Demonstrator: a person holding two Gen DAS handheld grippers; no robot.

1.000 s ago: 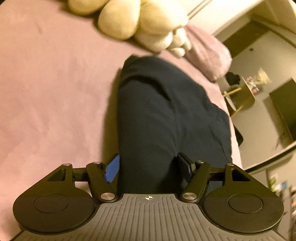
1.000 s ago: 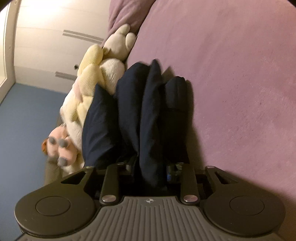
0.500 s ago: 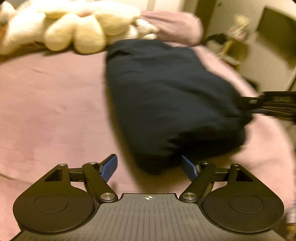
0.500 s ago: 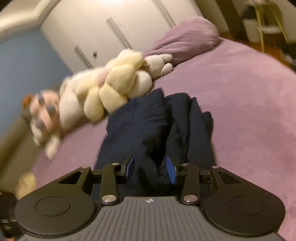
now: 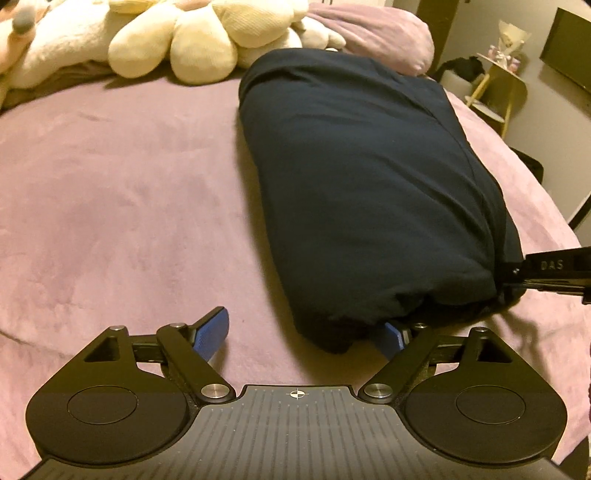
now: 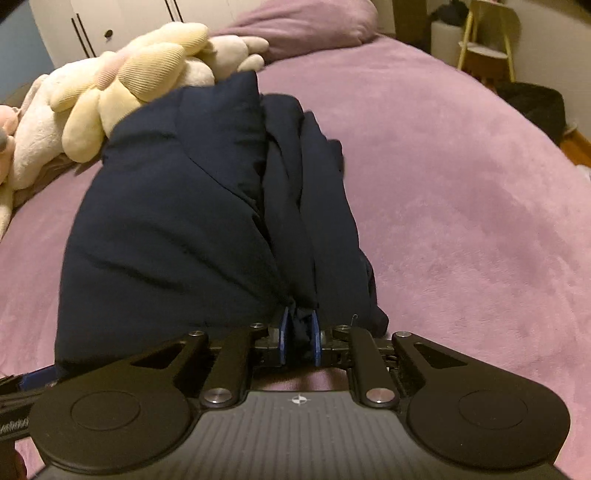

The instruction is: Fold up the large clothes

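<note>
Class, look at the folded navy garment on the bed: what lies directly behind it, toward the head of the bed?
Behind the navy garment lie cream plush toys and a mauve pillow. The garment hides where they meet the bedspread.

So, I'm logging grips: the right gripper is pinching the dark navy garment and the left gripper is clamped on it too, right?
Not quite. The right gripper does pinch the dark navy garment, but the left gripper is open, gripping nothing, as the left wrist view shows.

dim warm indoor light; soft shadow fell left of the dark garment [image 5: 362,177]; fisheye bending at edges; slight blur far off.
</note>
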